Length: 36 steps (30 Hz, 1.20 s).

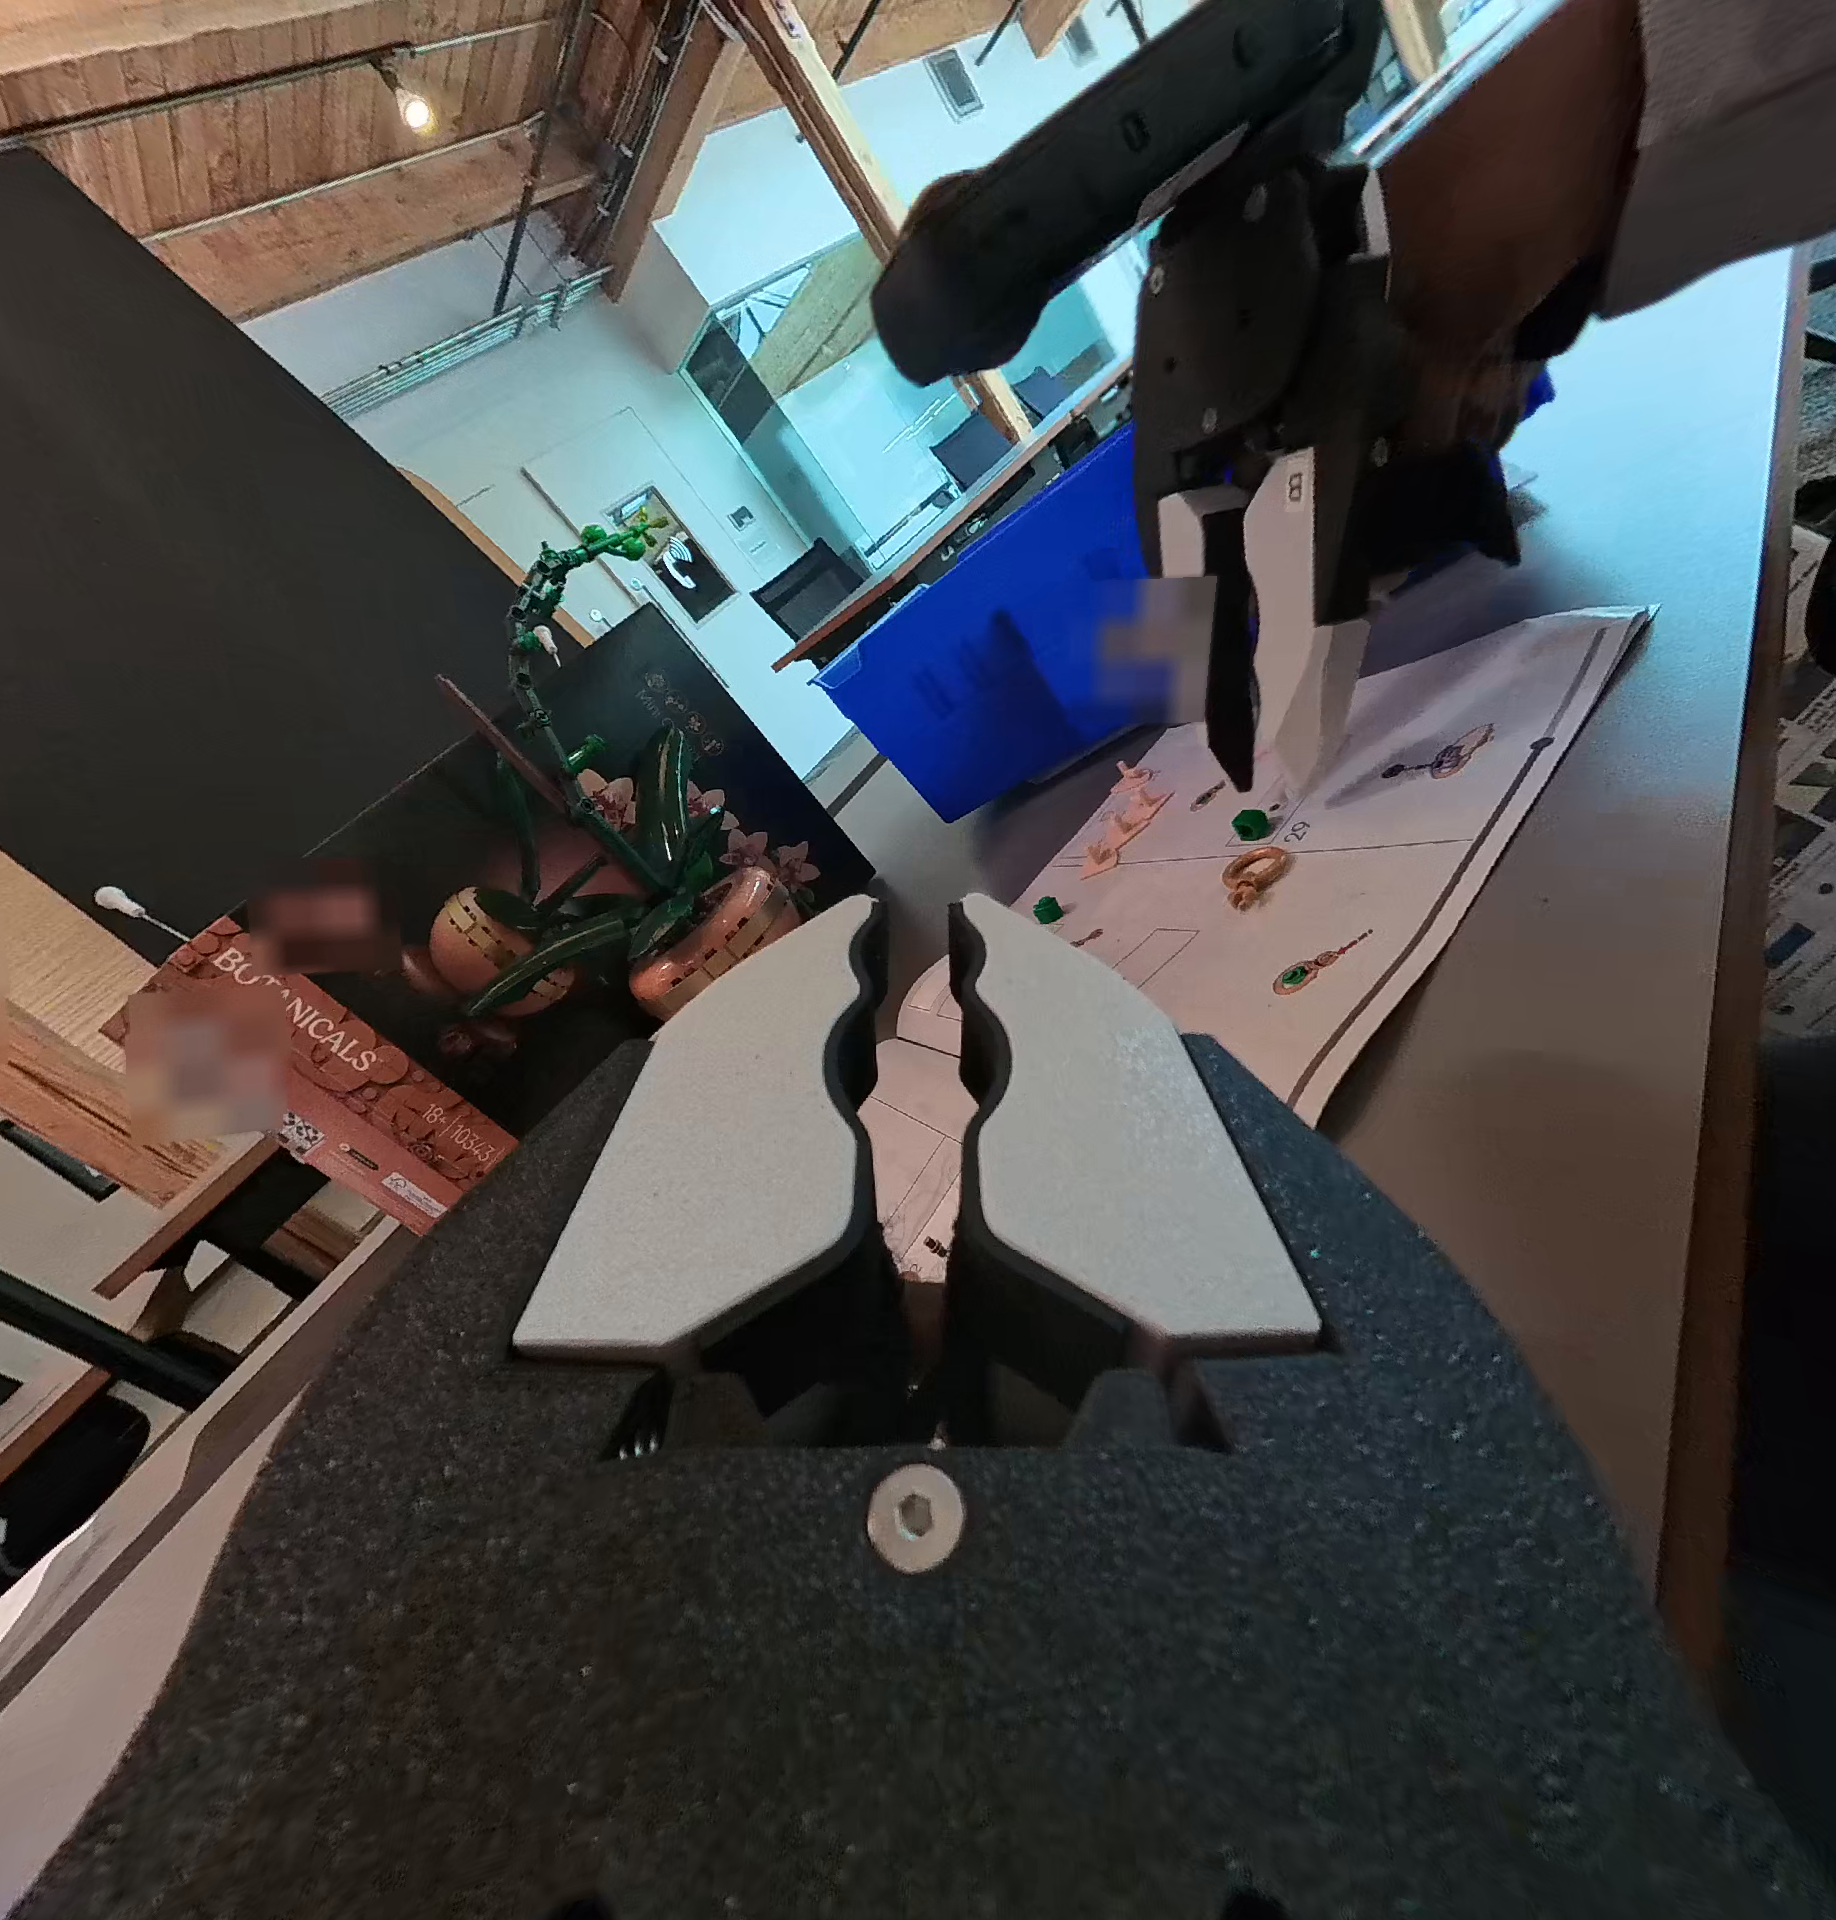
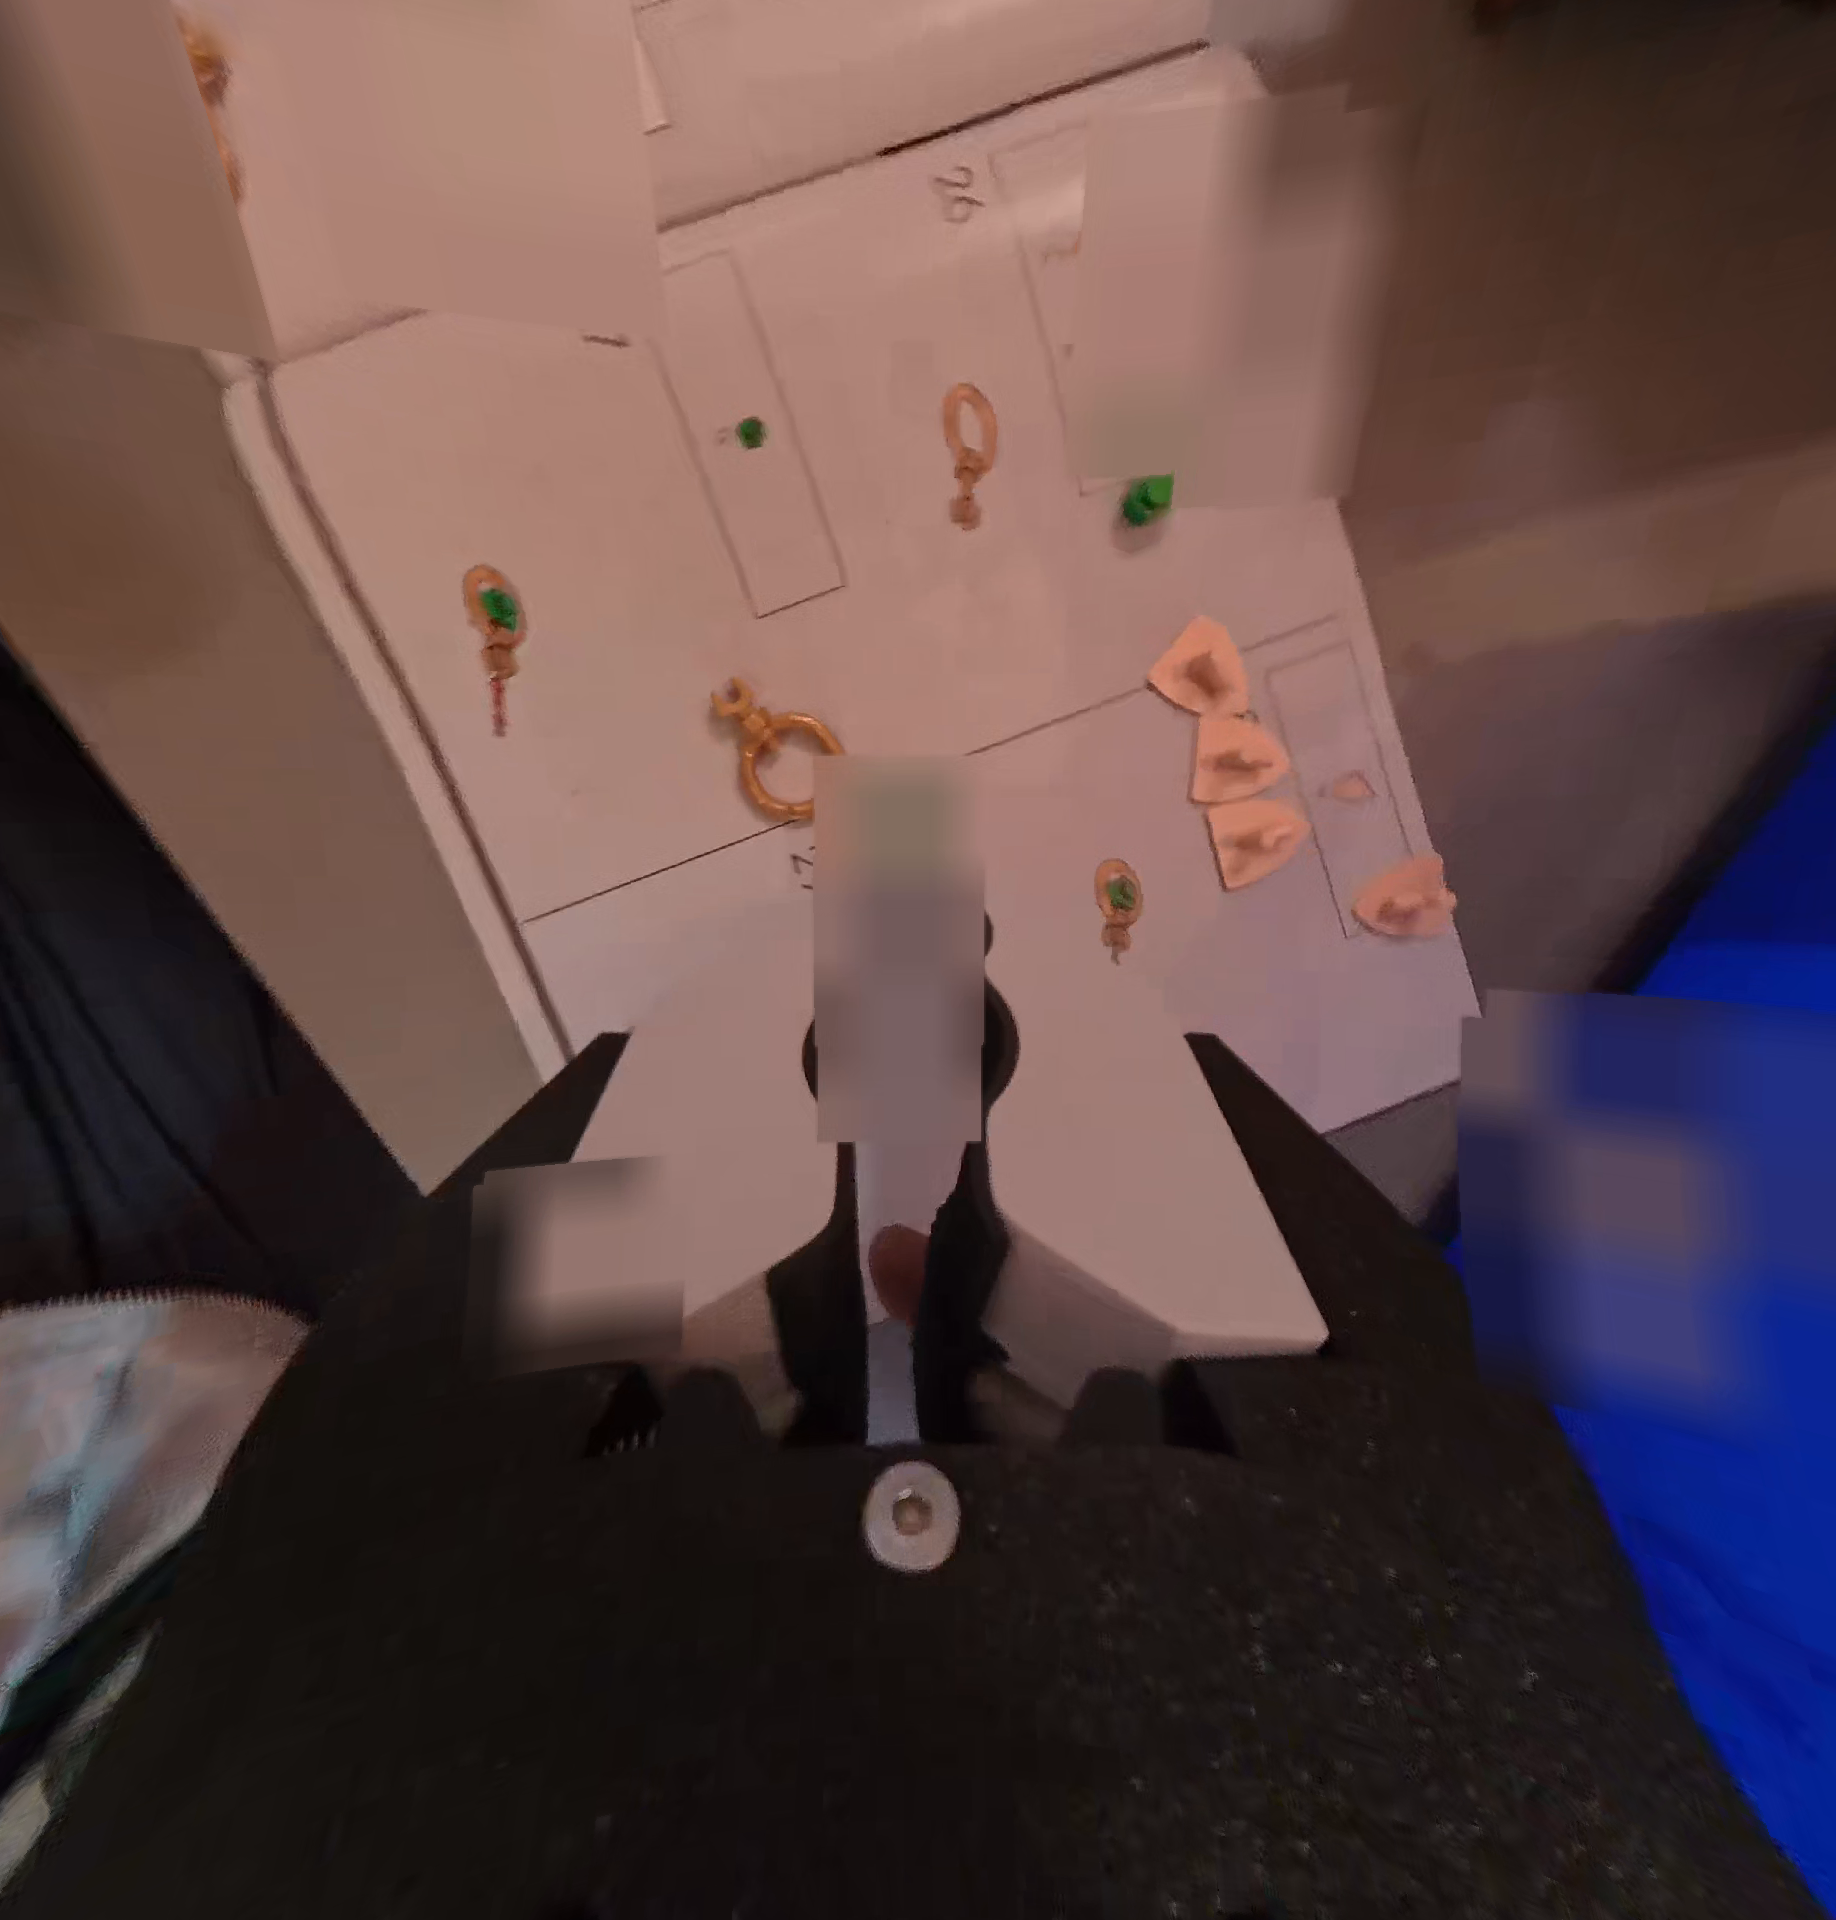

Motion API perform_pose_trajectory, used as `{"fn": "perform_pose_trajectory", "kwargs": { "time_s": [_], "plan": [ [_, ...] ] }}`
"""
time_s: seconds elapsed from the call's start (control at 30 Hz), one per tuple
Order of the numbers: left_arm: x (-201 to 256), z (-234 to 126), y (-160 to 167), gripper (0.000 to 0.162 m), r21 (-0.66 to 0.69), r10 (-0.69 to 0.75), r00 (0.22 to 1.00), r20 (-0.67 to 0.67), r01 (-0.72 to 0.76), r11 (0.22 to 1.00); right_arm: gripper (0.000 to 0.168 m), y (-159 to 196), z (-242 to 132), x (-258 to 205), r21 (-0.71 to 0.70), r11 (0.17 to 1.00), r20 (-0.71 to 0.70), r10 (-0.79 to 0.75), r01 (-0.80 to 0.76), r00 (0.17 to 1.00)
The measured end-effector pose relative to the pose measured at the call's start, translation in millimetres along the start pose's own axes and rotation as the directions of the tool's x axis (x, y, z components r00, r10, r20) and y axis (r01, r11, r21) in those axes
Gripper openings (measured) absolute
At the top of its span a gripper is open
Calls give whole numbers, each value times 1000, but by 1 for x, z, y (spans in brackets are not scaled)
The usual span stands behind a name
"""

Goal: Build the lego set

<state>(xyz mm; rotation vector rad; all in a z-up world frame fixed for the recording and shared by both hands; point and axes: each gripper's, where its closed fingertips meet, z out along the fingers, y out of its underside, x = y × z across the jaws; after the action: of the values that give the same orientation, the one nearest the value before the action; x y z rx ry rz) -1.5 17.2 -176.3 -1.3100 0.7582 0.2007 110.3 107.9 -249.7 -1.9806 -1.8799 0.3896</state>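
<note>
Left wrist view: we see the left gripper (image 1: 914,925) held above the grey table (image 1: 1579,1039), its two grey fingers parted by a narrow gap with nothing between them. Ahead lies one open instruction sheet (image 1: 1413,831), bearing one gold ring piece (image 1: 1257,875), two small green pieces, one (image 1: 1247,823) just below the other gripper's tips and one (image 1: 1046,911) nearer to us, and a cluster of pink petal pieces (image 1: 1127,821) too small to count here. The right gripper (image 1: 1272,764) points down at the sheet, its tips a little apart and empty, just above the farther green piece. Beyond stand one blue bin (image 1: 997,686), one set box (image 1: 394,1039) and one partly built orchid model (image 1: 623,810) with a green stem. Right wrist view: we look down on the same sheet (image 2: 581,499); a mosaic patch covers the right gripper's fingertips (image 2: 903,1039), so we cannot tell from here how far they stand apart. On the paper we count one gold ring piece (image 2: 779,753) touching the patch's upper left corner, one loose green piece (image 2: 1146,501), and four pink petal pieces (image 2: 1246,769) in a loose row toward the blue bin (image 2: 1724,1351); the other ring and green shapes appear to be printed.
</note>
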Motion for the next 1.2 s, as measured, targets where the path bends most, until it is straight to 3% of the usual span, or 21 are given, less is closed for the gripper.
{"fn": "perform_pose_trajectory", "kwargs": {
  "time_s": [0.13,0.3,0.43,0.57,0.67,0.77,0.9,1.07,1.2],
  "plan": [
    [2,1,1,10,-5,18,1000,0,-18,1000,10,-6,4,0,83,981,53,173,-177,983],
    [3,2,1,11,-8,34,999,-2,-34,999,8,-11,10,-2,92,982,92,156,-165,983],
    [1,1,1,10,-3,24,1000,2,-24,1000,0,-17,5,-14,81,973,14,-217,215,976],
    [0,1,1,10,-4,16,1000,4,-16,1000,2,-8,-5,-15,-138,790,-109,-612,598,783],
    [0,2,2,10,-7,16,1000,4,-16,1000,1,-12,-2,-30,-125,713,-77,-701,690,709],
    [0,2,2,10,-1,14,1000,5,-14,1000,4,-9,-3,-24,-136,782,-99,-622,609,777],
    [-1,0,0,10,11,7,1000,6,-7,1000,28,-9,-8,-28,60,929,-86,-361,366,929],
    [0,1,1,10,2,13,1000,5,-13,1000,14,-5,1,-22,177,977,-71,-105,116,992],
    [0,2,2,10,-3,16,1000,6,-16,1000,17,-11,4,-18,212,972,-57,-88,99,994]
  ]
}}
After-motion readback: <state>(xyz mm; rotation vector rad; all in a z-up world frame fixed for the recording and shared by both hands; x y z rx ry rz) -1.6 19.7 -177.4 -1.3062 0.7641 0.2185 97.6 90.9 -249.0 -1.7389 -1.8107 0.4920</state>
